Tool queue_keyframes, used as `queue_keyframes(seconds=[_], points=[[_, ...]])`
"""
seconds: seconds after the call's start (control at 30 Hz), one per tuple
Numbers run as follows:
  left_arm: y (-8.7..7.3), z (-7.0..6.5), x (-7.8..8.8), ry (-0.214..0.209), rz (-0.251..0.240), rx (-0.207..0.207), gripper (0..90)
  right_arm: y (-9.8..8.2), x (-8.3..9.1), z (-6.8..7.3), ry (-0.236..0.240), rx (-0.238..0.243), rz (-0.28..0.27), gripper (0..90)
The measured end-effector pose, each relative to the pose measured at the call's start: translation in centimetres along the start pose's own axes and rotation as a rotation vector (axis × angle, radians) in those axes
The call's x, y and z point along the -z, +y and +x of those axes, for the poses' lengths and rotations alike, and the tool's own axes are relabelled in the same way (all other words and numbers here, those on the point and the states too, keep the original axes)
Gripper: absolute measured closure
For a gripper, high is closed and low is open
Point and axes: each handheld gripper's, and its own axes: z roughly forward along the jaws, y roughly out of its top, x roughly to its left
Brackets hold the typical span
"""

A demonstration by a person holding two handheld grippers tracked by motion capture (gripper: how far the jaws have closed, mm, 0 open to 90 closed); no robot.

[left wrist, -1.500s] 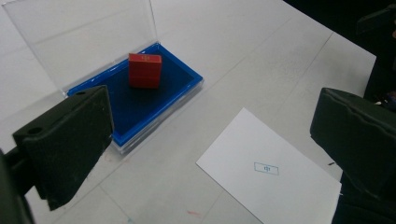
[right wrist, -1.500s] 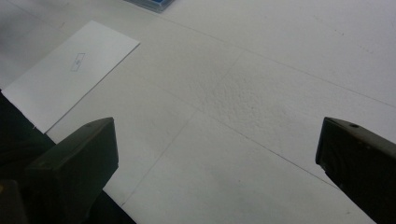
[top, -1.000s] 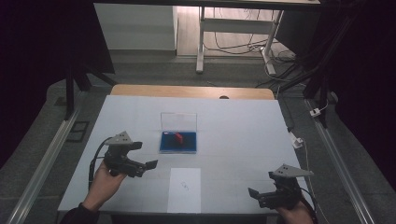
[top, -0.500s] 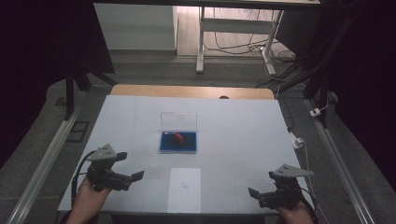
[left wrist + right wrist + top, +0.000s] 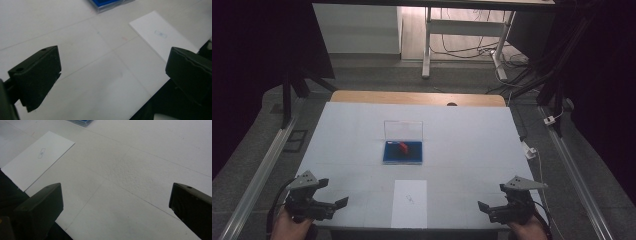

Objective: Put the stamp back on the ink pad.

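Right now both tools sit low at the near edge of the white table (image 5: pixel 362 125), and neither one holds anything. The left gripper (image 5: pixel 334 206) is at about seven o'clock on the table and its two black jaws stand wide apart. The right gripper (image 5: pixel 484 209) is at about five o'clock and its jaws stand wide apart too. The small clear plastic box with a blue floor (image 5: pixel 403 151) sits near the middle of the table, well apart from both grippers, and its clear lid stands up at the back. A little red thing (image 5: pixel 403 146) lies inside the box on the blue floor; it is too small to tell what it is. A flat white paper card with a tiny mark on it (image 5: pixel 410 202) lies at six o'clock, between the two grippers and nearer than the box. Things could go wrong on the way in. The box looks light, so a jaw that bumps its wall could push it away or tip it. A jaw could also knock the lid down. The red thing is tiny, so wide jaws may miss it or flick it out. A low arm might drag the card off the table.
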Motion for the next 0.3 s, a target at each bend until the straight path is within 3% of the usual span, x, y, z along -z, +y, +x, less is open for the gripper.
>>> queue_keyframes(seconds=[0.1,0.3], points=[[-0.1,-0.02,-0.03,0.028,0.031,0.002,1.4,0.01,-0.07,0.04,0.001,0.003,0.001,0.0],[0.04,0.0,-0.21,0.026,0.04,0.007,1.6,-0.01,-0.09,0.11,0.0,0.014,0.004,0.0]])
